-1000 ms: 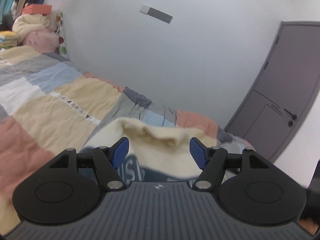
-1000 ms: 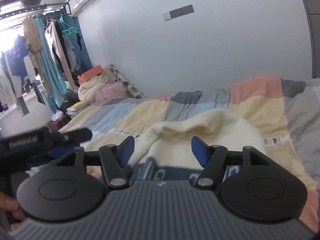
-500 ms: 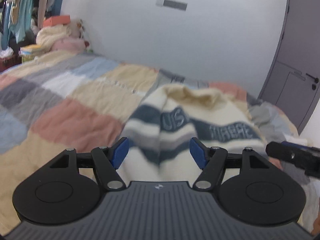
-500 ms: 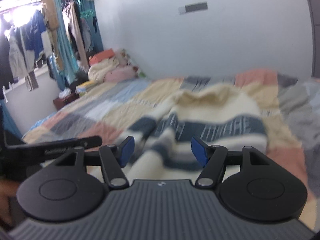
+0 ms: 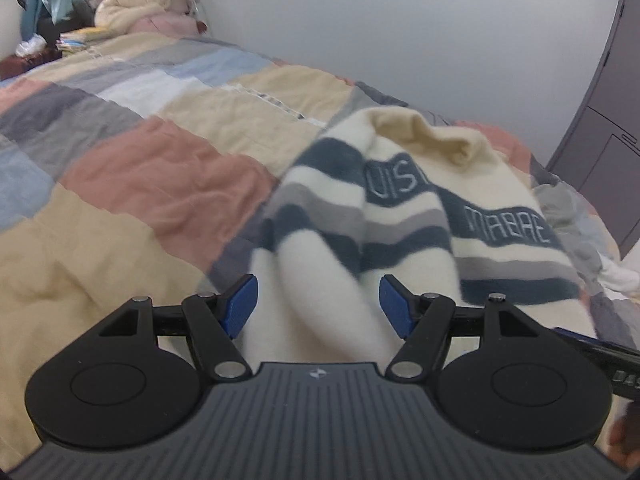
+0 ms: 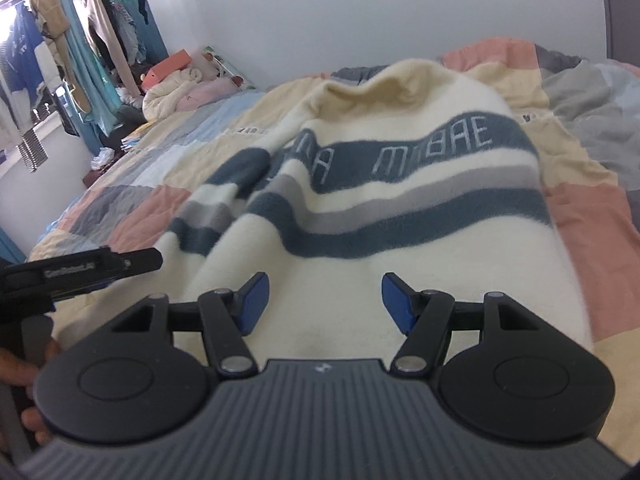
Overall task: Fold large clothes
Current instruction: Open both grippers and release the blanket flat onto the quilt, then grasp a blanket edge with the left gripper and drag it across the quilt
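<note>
A cream sweater (image 5: 408,216) with navy and grey stripes and pale lettering lies spread on a patchwork quilt (image 5: 152,168); its body fills the middle of the right wrist view (image 6: 400,184). My left gripper (image 5: 318,304) hangs open just over a sleeve folded along the sweater's left side, and its blue pads (image 5: 240,304) stand clear of the cloth. Over the plain cream lower part my right gripper (image 6: 322,302) is open too. Each gripper shows at the edge of the other's view: the left gripper (image 6: 80,270) and the right gripper (image 5: 600,354).
The quilt (image 6: 580,208) covers a bed along a white wall. A heap of bedding with an orange box (image 5: 136,4) sits at the far end. Clothes hang on a rail (image 6: 80,40) at the left. A grey door (image 5: 600,140) stands at the right.
Both grippers have come down and tipped toward the bed. The sweater, first seen as a cream edge, now lies close below them with its stripes and lettering in full view. Jaws unchanged.
</note>
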Motion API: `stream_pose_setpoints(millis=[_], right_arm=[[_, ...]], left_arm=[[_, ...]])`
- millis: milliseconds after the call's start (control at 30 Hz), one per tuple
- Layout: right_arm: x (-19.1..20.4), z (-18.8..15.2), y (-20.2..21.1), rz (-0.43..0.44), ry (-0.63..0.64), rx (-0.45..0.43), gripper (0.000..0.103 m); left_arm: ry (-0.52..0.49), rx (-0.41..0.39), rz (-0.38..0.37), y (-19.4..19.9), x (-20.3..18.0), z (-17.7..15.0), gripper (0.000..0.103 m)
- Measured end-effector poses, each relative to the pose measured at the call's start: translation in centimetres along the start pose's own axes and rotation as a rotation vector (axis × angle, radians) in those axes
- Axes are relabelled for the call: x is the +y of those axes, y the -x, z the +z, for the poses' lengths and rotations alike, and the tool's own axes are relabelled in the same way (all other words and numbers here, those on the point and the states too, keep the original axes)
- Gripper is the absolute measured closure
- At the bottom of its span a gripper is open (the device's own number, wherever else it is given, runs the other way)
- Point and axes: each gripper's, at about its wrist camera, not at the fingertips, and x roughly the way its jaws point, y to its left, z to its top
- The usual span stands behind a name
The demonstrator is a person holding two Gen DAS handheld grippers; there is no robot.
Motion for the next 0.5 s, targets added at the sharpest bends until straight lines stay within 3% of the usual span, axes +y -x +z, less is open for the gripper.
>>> stream_pose_setpoints(millis=[267, 333, 433, 467, 500], right_arm=[[-0.2, -0.5, -0.9, 0.005, -0.008, 0.047, 0.038], [-0.3, -0.5, -1.2, -0.001, -0.014, 0.057, 0.038], [-0.2, -0.7, -1.6, -0.022, -0.017, 0.067, 0.038], [-0.1, -0.9, -1.8, -0.025, -0.014, 0.073, 0.038], [0.0, -1.0, -2.0, -0.026, -0.011, 0.081, 0.038]], left_arm=[[0.065, 0.044, -0.029, -0.3, -0.2, -1.7, 0.033], [0.039, 0.067, -0.019, -0.4, -0.5, -2.0, 0.041], [0.059, 0.100, -0.023, 0.0, 0.1, -3.0, 0.060], [0.056, 0.097, -0.019, 0.1, 0.1, -3.2, 0.073], [0.058, 0.087, -0.009, 0.3, 0.2, -3.2, 0.079]])
